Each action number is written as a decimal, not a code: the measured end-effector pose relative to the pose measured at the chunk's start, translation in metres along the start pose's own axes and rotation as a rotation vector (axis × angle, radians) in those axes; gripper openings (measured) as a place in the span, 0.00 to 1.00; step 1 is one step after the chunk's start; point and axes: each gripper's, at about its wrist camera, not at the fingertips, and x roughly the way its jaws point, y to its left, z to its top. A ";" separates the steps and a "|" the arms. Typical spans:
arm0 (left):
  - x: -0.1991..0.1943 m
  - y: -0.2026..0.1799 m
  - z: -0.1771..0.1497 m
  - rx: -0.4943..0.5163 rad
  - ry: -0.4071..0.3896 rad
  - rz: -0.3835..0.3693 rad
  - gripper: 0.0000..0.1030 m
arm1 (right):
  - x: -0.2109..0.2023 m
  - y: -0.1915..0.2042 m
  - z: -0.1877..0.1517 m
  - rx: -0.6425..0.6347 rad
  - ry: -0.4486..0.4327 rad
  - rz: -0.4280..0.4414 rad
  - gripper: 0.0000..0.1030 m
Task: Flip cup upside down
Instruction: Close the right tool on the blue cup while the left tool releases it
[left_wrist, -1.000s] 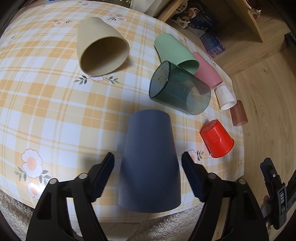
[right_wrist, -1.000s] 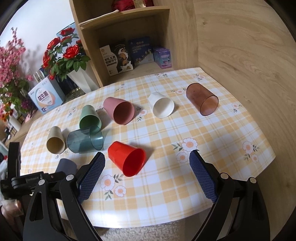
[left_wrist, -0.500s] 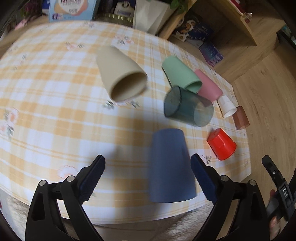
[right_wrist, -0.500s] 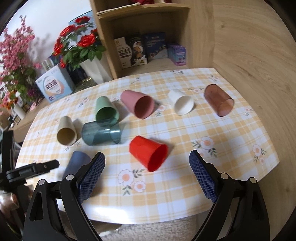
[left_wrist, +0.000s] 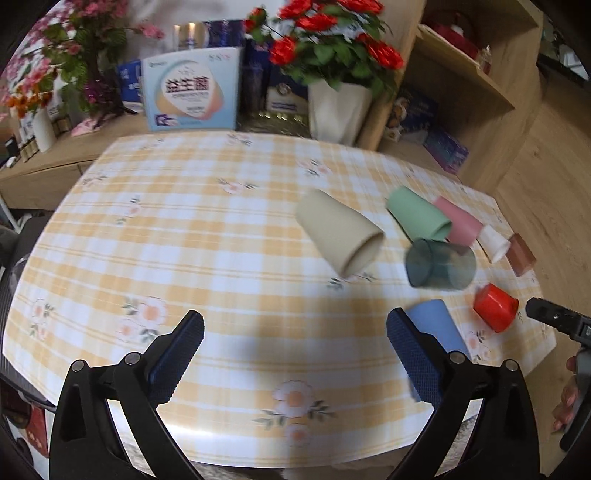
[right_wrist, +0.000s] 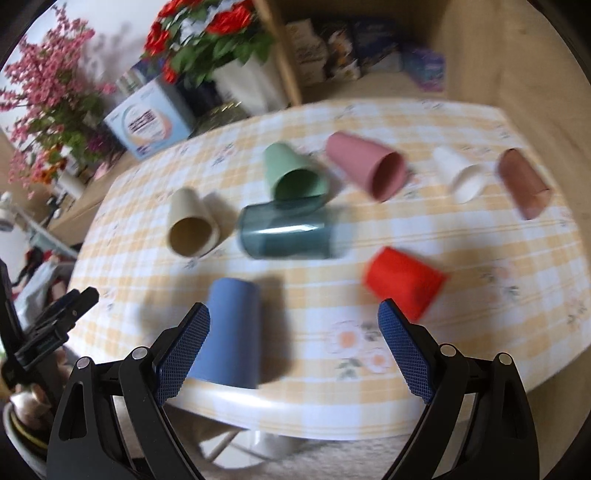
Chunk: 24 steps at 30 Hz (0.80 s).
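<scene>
Right claw (right_wrist: 293, 325) is spread wide, gripping nothing; the blue cup (right_wrist: 231, 332) stands mouth-down at the near edge of the worktop (right_wrist: 480, 332), axis vertical, just beside its left finger. Left claw (left_wrist: 295, 336), also spread and empty, has that cup off to its right. Red cup (right_wrist: 404, 282) lies on its side, nearest the right claw, so likely the next pick.

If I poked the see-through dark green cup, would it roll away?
Probably yes. The see-through dark green cup lies on its side on the table, and its wall looks nearly straight, so a sideways poke would likely send it rolling. It might not get far toward the back: the light green cup lies right against it there. It looks like light plastic.
</scene>
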 end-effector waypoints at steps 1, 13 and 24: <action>-0.003 0.007 -0.001 -0.011 -0.014 0.008 0.94 | 0.008 0.004 0.003 -0.001 0.029 0.033 0.87; -0.014 0.053 -0.019 -0.101 -0.056 0.105 0.94 | 0.079 0.056 0.021 -0.042 0.260 0.104 0.86; -0.017 0.061 -0.027 -0.142 -0.071 0.081 0.94 | 0.117 0.051 0.019 0.009 0.324 0.066 0.86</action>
